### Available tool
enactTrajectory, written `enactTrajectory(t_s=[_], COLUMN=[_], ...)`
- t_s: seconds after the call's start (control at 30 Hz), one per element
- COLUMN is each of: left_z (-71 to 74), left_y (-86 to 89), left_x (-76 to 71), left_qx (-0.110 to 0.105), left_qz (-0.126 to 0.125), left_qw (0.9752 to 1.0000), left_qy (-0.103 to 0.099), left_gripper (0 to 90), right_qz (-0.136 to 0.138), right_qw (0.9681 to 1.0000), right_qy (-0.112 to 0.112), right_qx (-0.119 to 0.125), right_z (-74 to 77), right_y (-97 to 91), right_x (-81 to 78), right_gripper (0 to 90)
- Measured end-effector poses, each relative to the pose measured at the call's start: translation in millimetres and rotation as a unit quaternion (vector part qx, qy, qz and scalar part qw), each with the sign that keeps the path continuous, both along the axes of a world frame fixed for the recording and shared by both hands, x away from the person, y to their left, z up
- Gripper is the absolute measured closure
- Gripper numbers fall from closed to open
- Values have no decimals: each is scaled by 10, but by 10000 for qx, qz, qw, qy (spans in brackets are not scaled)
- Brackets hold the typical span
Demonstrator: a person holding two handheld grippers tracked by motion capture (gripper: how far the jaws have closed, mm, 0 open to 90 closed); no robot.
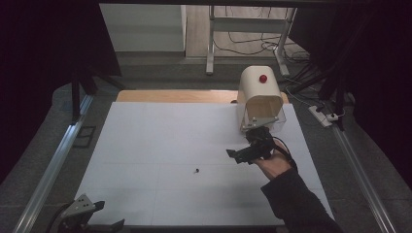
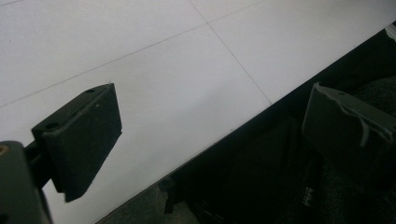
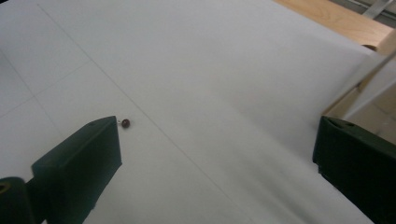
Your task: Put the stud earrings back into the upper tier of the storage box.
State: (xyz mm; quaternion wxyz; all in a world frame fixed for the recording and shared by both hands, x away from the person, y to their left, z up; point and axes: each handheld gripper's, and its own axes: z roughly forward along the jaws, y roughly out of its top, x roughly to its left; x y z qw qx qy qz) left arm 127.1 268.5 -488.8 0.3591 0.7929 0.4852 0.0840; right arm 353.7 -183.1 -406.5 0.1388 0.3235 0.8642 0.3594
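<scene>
The right gripper [image 1: 243, 154] hangs over the white surface [image 1: 160, 141] near the cream box with a red knob [image 1: 261, 97], fingers wide open and empty. The left gripper [image 2: 210, 135] rests at the surface's near edge, fingers open too.

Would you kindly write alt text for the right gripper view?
The right gripper's two black jaws stand wide apart over a white table, holding nothing. A small dark bead lies just beyond one jaw, and a box's edge shows beside the other.

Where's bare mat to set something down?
The mat's whole left half and far middle are bare. Only a small bead sits near centre. It is crowded at the far right: bread box with the right gripper before it.
</scene>
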Motion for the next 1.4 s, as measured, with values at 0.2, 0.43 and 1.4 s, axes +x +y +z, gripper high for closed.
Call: enactTrajectory(t_s=[0.2, 0.43, 1.4], left_z=[0, 1, 1], left_y=[1, 1, 1], left_x=[-2, -3, -6], left_qx=[-8, -3, -19], left_qz=[11, 0, -24], left_qw=[10000, 10000, 10000], left_qy=[-2, -10, 0], left_gripper=[53, 53, 52], right_qz=[188, 278, 723], right_qw=[9998, 9995, 9965], right_qy=[76, 112, 331], right_qx=[-11, -59, -271], right_z=[-113, -246, -710], right_y=[91, 170, 578], right_x=[-45, -94, -134], right_gripper=[0, 0, 0])
